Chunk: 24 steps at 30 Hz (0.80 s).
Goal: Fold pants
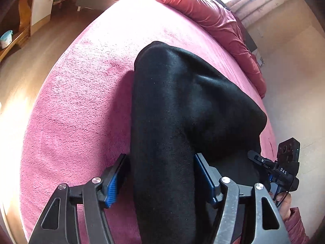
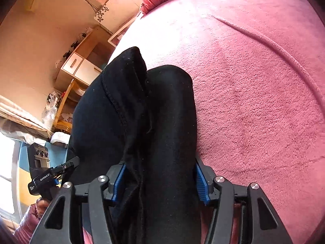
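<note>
Left wrist view. Far left: wooden floor, with a shelf unit holding a small pale blue bucket (image 1: 6, 38). Centre: bed covered by a pink fleece blanket (image 1: 81, 105); a crumpled red quilt (image 1: 219, 26) runs along its far edge. The black pants (image 1: 182, 109) lie on the blanket, bunched and doubled, and run from mid-bed down toward the camera.

Left gripper (image 1: 160, 168): jaws spread wide, blue pads (image 1: 110, 189) on either side of a band of the black fabric. The left pad stands clear of the cloth, with pink blanket showing between them; the right pad lies along the cloth's edge. No pinch visible, so the fabric sits between the jaws but is not clamped. At the right edge, the other gripper with its camera block, and a hand (image 1: 284, 205) in a dark red padded sleeve.

Right wrist view. Left: wall, wooden cabinet (image 2: 81, 69), clutter. Lower left: the left gripper and a hand in the same sleeve. Centre: pants, a stitched seam visible, one corner standing up.

Right gripper (image 2: 159, 174): jaws part open, a thick fold of pants filling the gap. Both pads sit against the cloth's edges; whether they press on it cannot be told. Right: bare blanket with one long crease.
</note>
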Available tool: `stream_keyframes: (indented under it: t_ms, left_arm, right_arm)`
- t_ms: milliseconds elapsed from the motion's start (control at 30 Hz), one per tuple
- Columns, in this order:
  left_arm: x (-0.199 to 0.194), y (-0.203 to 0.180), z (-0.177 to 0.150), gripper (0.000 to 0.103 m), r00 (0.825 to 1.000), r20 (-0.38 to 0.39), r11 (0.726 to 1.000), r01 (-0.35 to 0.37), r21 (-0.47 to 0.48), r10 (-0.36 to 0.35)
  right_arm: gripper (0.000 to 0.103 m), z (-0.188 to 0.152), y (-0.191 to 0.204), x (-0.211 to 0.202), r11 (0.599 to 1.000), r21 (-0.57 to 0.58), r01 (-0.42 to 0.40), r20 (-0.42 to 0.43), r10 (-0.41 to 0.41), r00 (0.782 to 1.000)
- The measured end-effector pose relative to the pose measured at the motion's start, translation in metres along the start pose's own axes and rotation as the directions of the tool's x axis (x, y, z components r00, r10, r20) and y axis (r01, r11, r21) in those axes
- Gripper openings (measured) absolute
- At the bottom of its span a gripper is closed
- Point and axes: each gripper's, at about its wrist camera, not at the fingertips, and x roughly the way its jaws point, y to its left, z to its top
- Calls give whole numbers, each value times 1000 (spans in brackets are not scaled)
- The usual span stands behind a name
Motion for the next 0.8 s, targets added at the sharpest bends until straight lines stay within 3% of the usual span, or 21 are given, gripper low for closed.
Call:
stream_keyframes:
  t_ms: [200,367,800]
  left_arm:
    - [-17,-27,-4,68,989,71,989,-135,55,131]
    - [-33,-44,-14,67,955,154,961,-266,70,253]
    - [-80,-65,-51,67,904,300,933,-346,99,304]
  right_arm:
    - [68,-5,20,-2,996,-25,91,7,-91,996]
    - [79,-7,32,-11,982,-25,189,29,-188,982]
    - [79,-31,63,-50,913,-114,393,159,-373,914]
